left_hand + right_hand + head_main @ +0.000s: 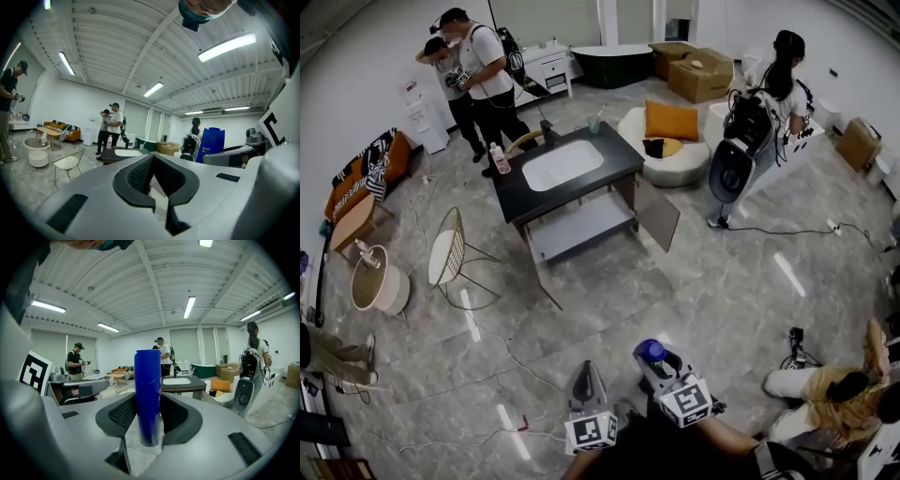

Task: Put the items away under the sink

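1. The right gripper is closed on a tall blue bottle. The bottle stands upright between the pads, and its base hangs below them over the grey floor.
2. The left gripper has its jaws brought together at the tips, with nothing between them.
3. In the head view both grippers sit at the bottom edge. They are well apart from the sink cabinet, which stands across the floor.
4. The cabinet's two doors are swung open, showing a pale shelf under the black top.
5. The top holds a white basin. A pink bottle stands at its left corner and a cup at the back edge.
6. Further back are cardboard boxes and a dark bathtub. What is in them cannot be made out.
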Demonstrator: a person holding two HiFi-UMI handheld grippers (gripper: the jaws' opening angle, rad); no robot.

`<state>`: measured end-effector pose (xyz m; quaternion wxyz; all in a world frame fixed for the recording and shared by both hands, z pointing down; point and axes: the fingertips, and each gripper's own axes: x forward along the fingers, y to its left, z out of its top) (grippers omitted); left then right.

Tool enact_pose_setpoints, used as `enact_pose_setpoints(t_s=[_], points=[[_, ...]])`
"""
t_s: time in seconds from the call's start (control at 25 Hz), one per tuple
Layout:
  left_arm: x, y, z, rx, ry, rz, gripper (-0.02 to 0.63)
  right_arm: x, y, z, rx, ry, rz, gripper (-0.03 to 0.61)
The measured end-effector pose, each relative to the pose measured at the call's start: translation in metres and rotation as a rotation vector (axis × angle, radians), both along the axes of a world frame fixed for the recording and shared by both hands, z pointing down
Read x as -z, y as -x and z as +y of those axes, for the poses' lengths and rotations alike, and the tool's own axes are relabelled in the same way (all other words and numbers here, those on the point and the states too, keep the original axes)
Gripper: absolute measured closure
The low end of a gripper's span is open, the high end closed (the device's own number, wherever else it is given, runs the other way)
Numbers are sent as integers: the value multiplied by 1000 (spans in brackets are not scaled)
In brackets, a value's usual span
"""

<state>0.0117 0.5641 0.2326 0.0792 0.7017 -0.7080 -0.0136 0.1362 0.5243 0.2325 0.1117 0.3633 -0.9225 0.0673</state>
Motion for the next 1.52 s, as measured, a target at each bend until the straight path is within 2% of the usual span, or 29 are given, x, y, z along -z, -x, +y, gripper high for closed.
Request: enact_pose_setpoints(t_s=[0.2, 0.4, 0.72, 1.08, 1.2, 1.32, 1.52], points=[[-5, 5, -30, -17, 6, 0, 598, -10, 5, -30, 6, -24, 33, 426], [-9, 16, -78, -15, 23, -12, 598, -16, 17, -77, 4, -3, 12, 426], [-9, 39, -189, 2, 40, -21, 598, -14, 39, -190, 23, -10, 25, 426], [-7, 34, -307, -2, 34, -17, 598, -6, 40, -305, 40, -27, 36, 426], [-6, 36, -337, -3, 40, -21, 598, -11, 39, -341, 24, -33, 41, 426], [-11, 43, -360, -7, 53, -15, 598, -20, 41, -366, 1, 0, 38, 426], [-27, 66, -430, -27, 28, -11, 598, -39, 61, -426, -10, -7, 60, 426]])
